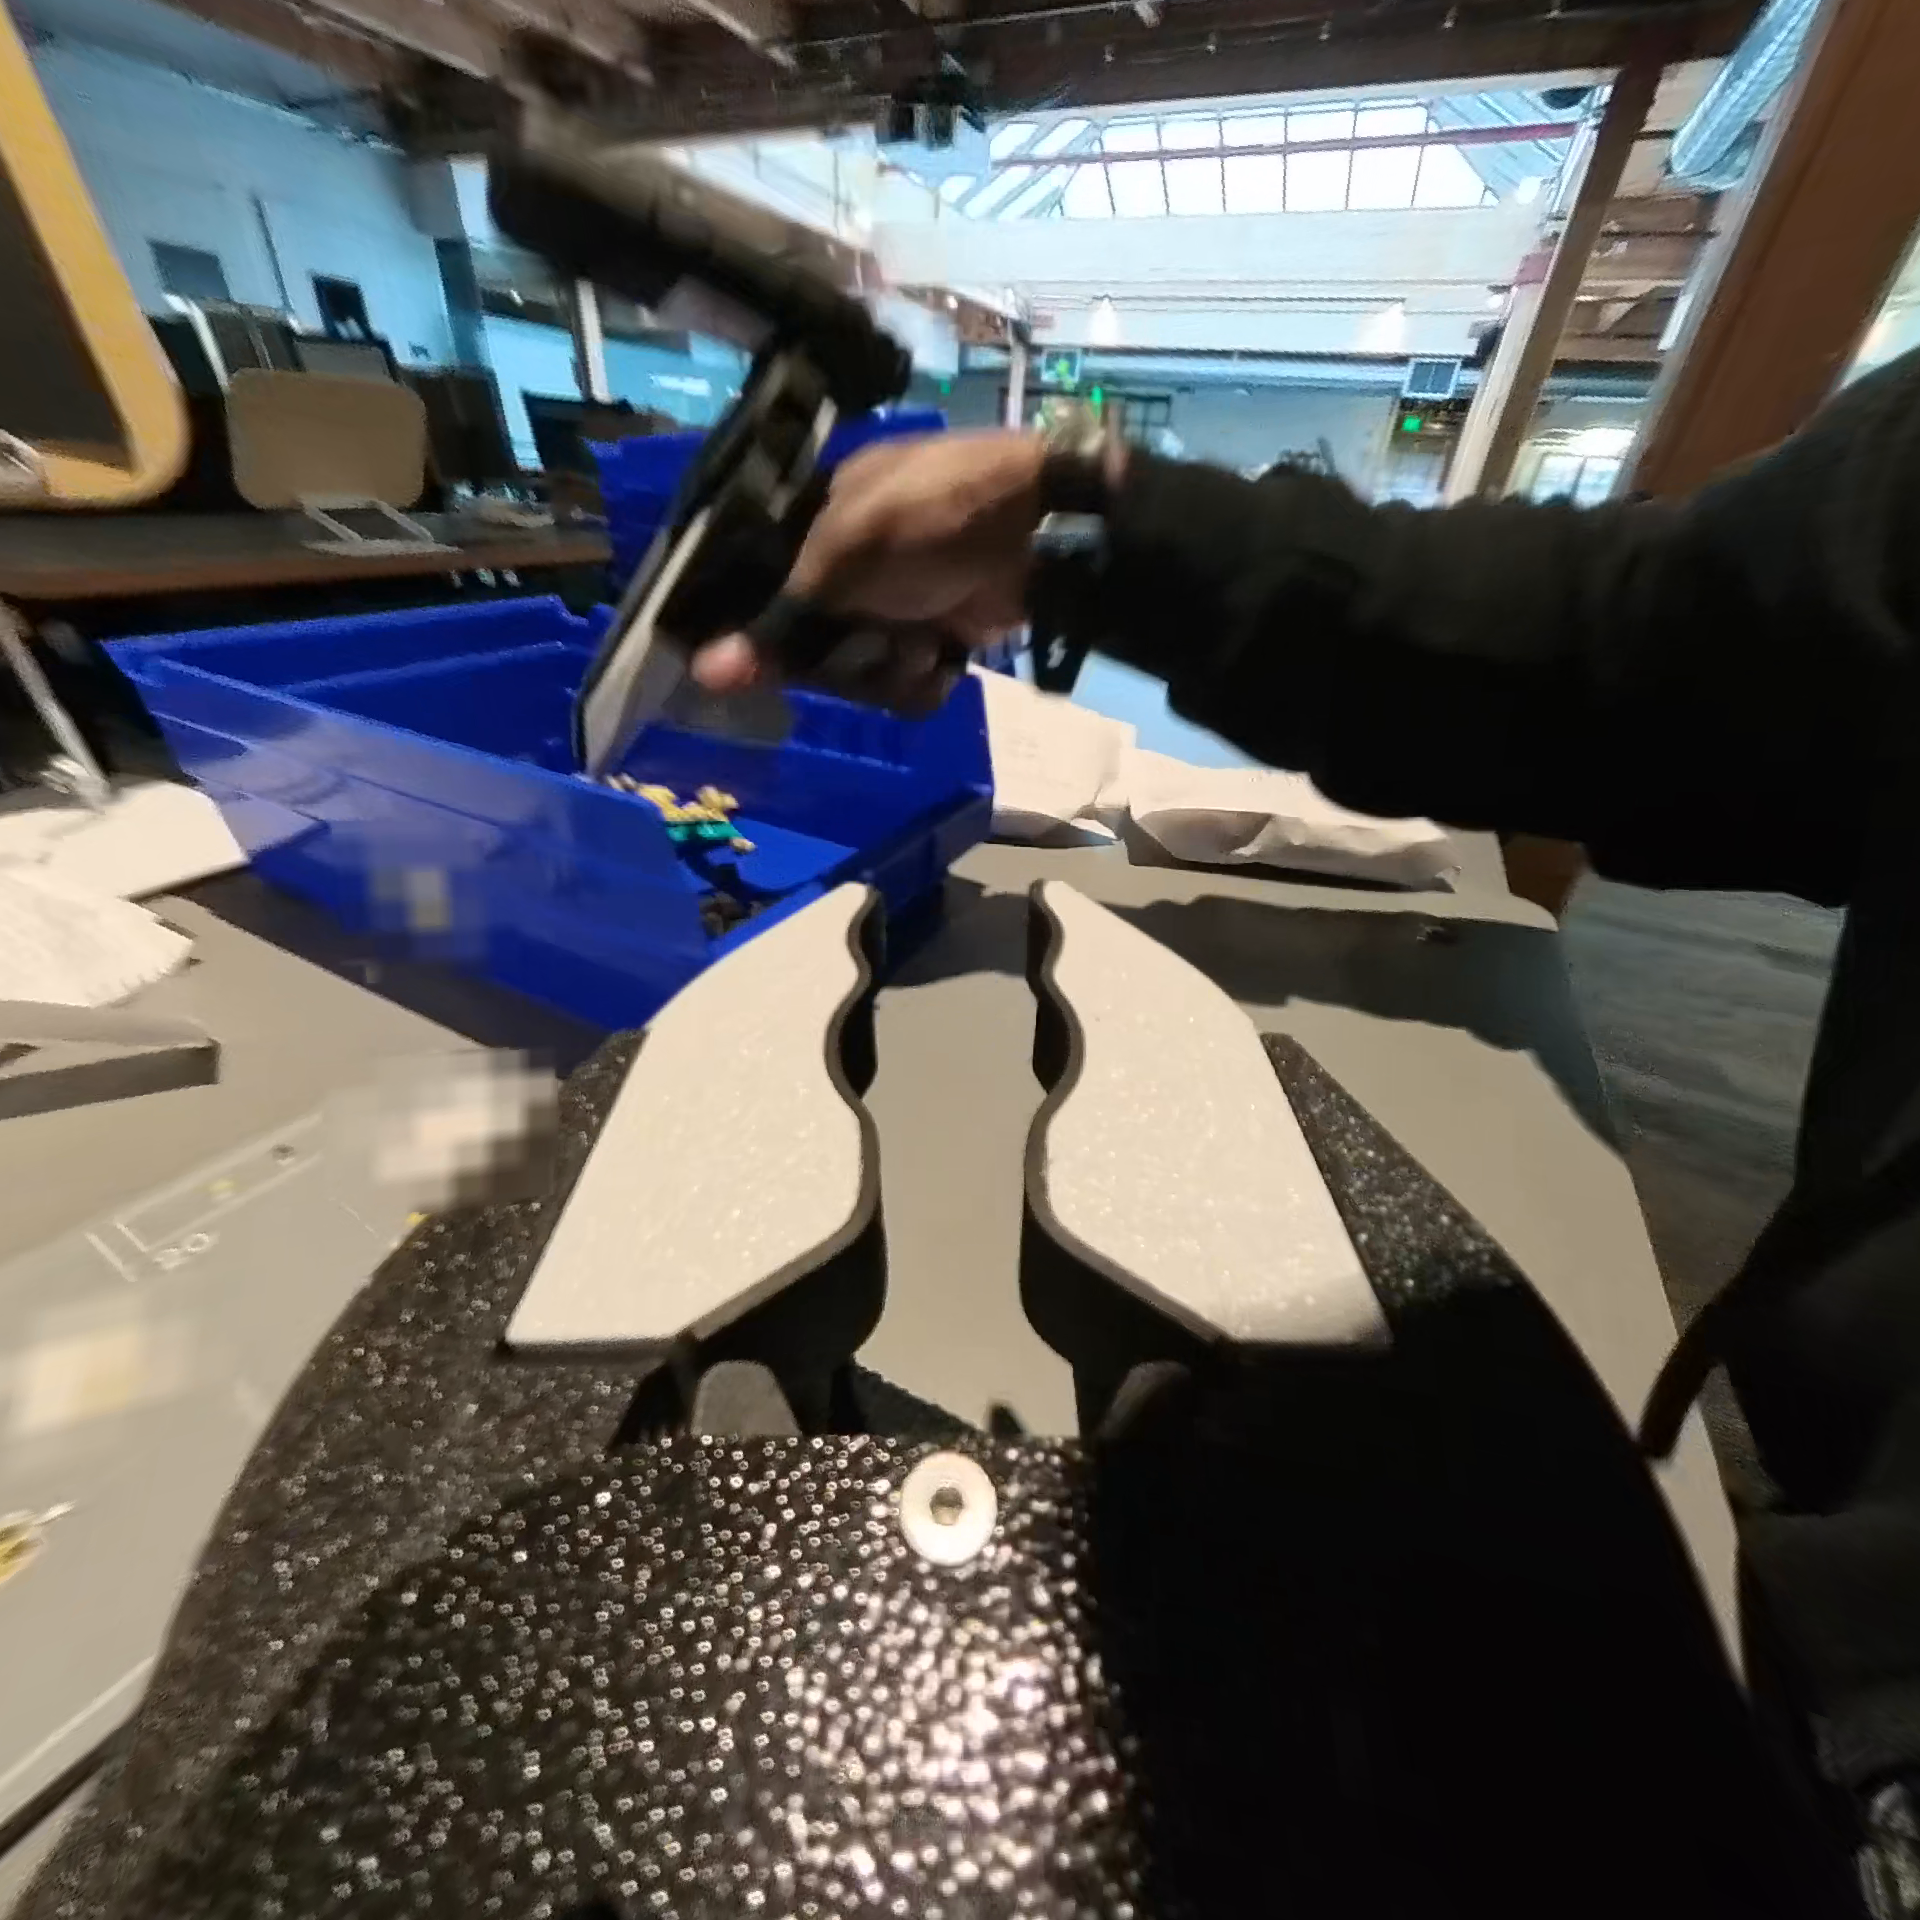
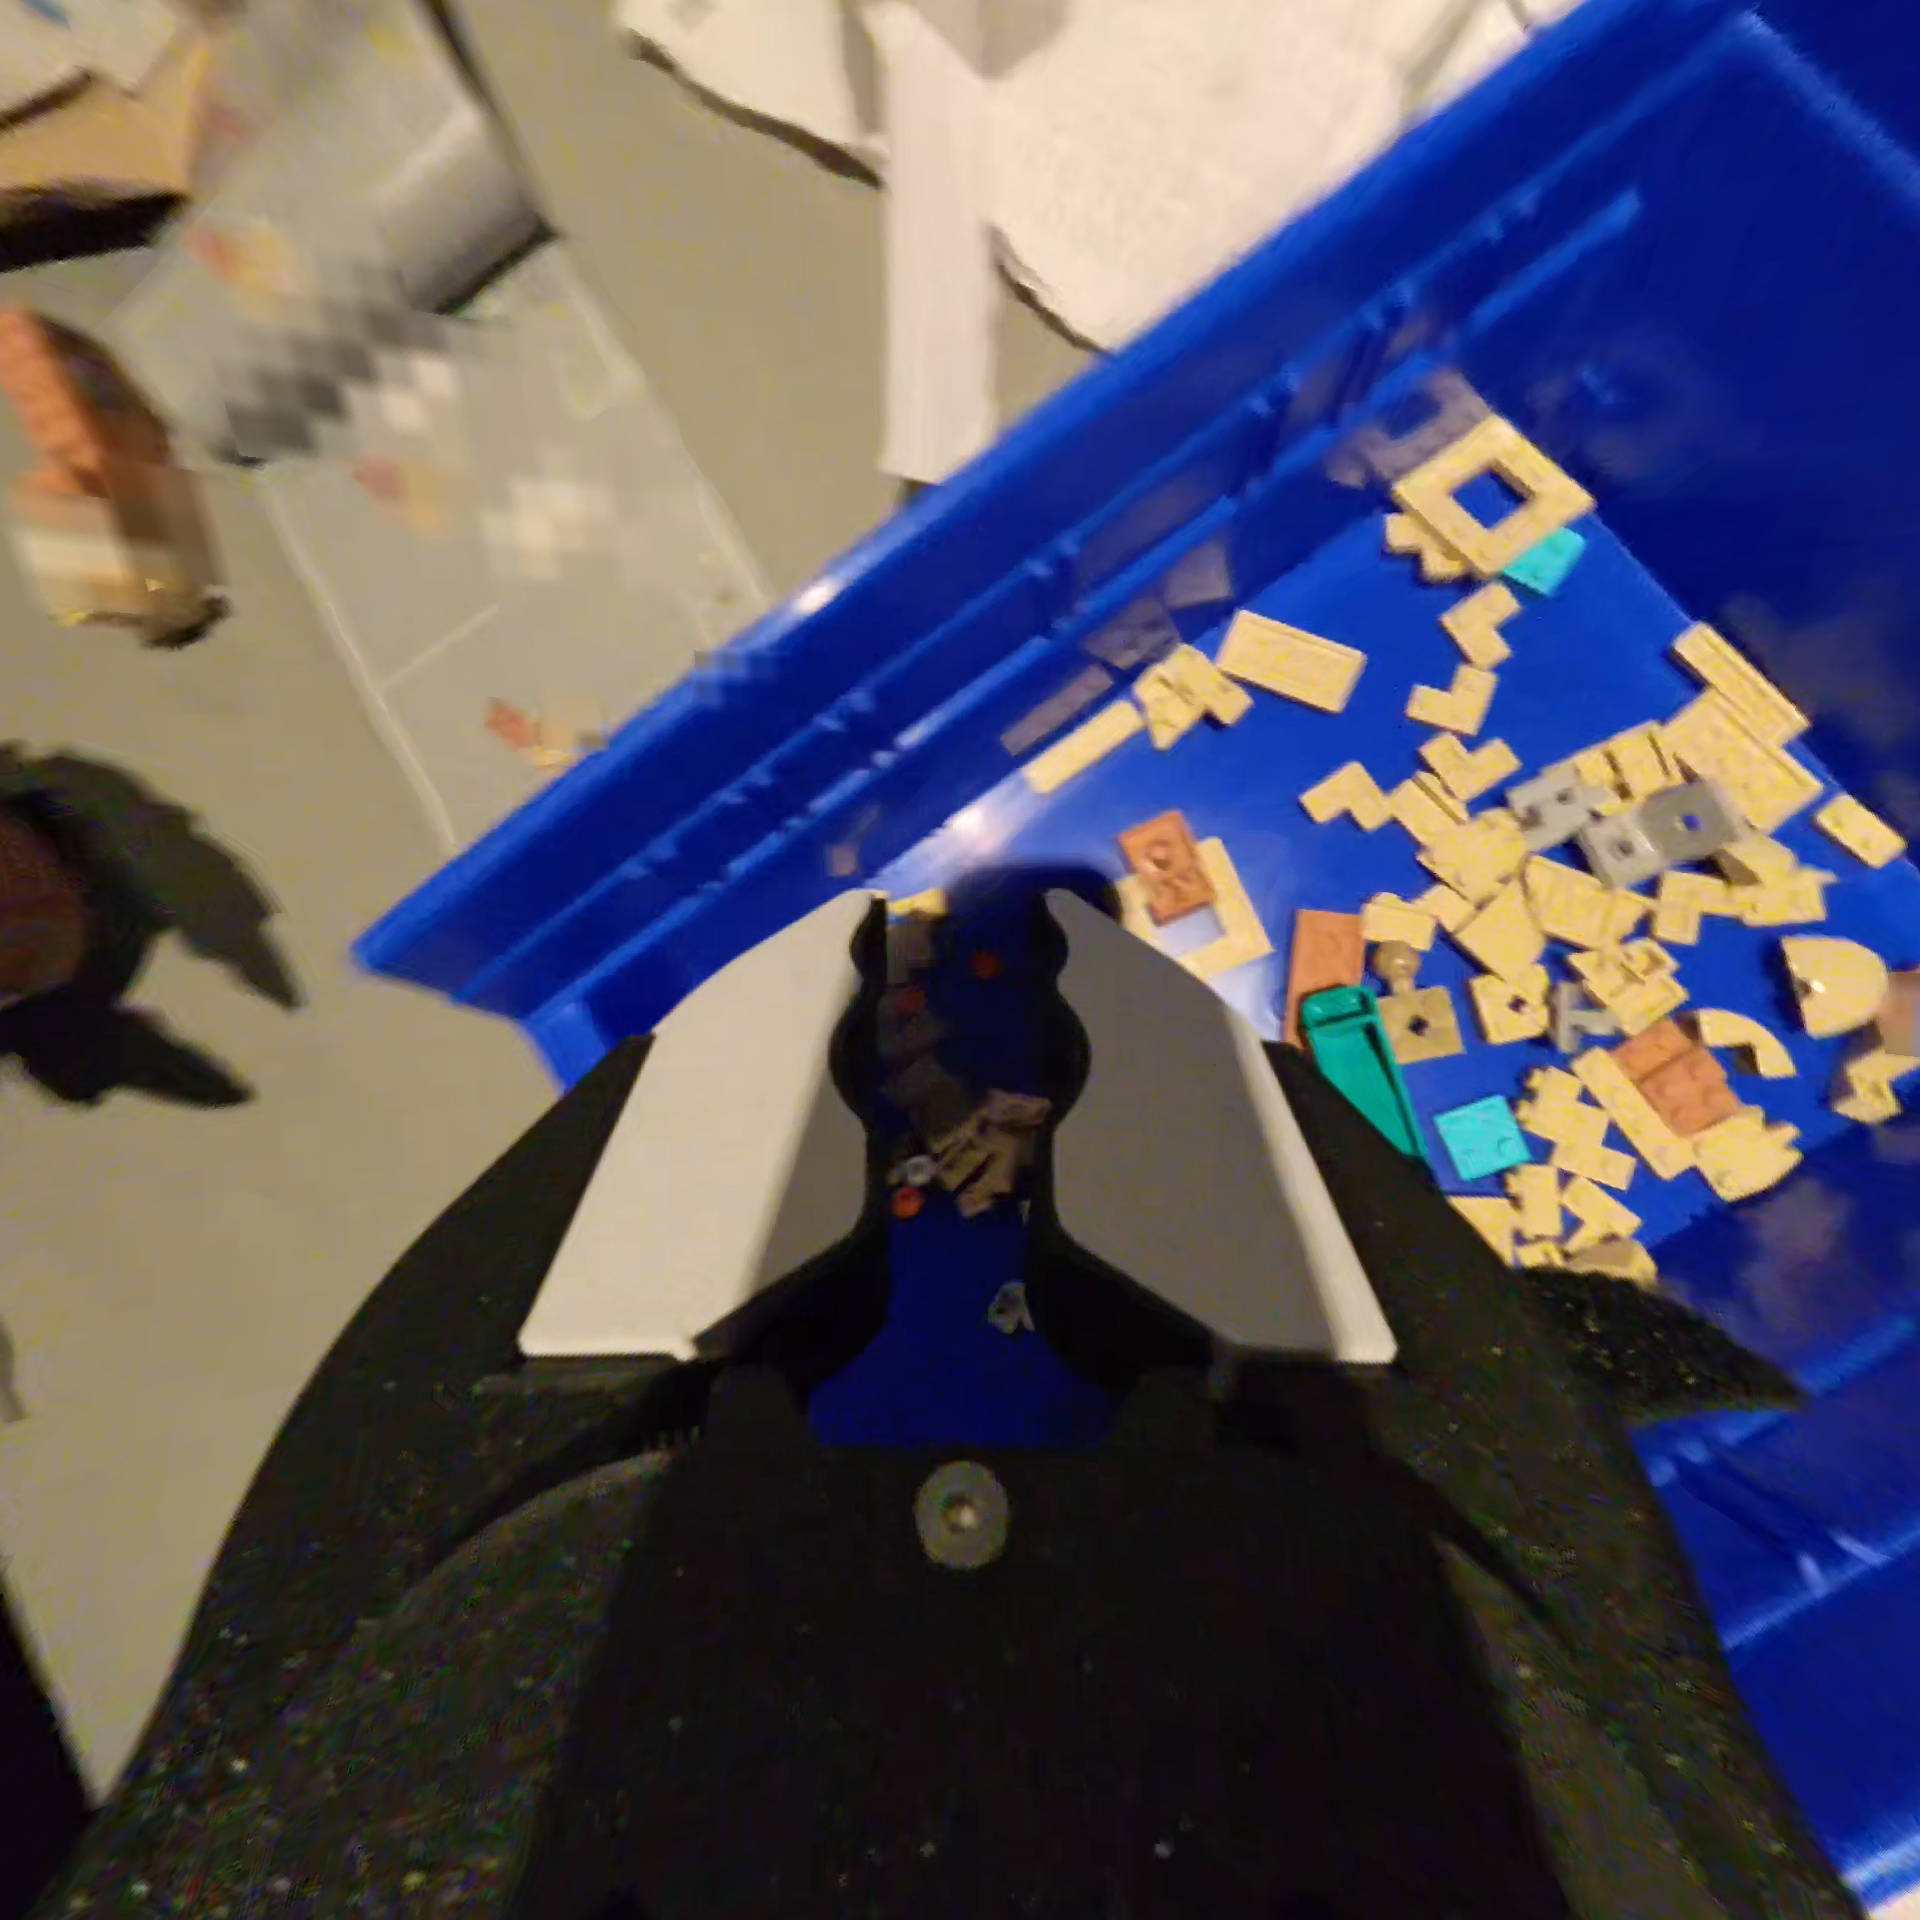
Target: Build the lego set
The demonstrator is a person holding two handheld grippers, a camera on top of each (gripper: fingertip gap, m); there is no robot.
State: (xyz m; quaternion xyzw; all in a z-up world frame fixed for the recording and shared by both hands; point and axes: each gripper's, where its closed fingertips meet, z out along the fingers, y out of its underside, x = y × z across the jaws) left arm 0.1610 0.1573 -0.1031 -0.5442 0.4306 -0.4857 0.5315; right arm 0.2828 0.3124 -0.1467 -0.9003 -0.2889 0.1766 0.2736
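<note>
A blue divided bin (image 1: 468, 862) sits on the grey table (image 1: 260, 1299). In the right wrist view its rim (image 2: 935, 675) runs diagonally. One compartment holds many loose tan plates (image 2: 1507, 883), with some brown, grey and teal pieces (image 2: 1351, 1060). My right gripper (image 2: 964, 906) is open and empty, tilted down into the bin over a small pile of dark pieces (image 2: 956, 1122). In the left wrist view a hand holds it (image 1: 597, 758) with its tips in the bin, near yellow and teal pieces (image 1: 696, 810). My left gripper (image 1: 956, 909) is open and empty above the table in front of the bin.
White crumpled paper (image 1: 1247, 821) lies behind and right of the bin, and shows in the right wrist view (image 2: 1091, 156). A flat printed sheet (image 2: 499, 540) and a brown and tan block build (image 2: 94, 468) lie left of the bin. More blue bins (image 1: 644, 488) stand behind. My hands' fingertips stand some 20 cm from each other.
</note>
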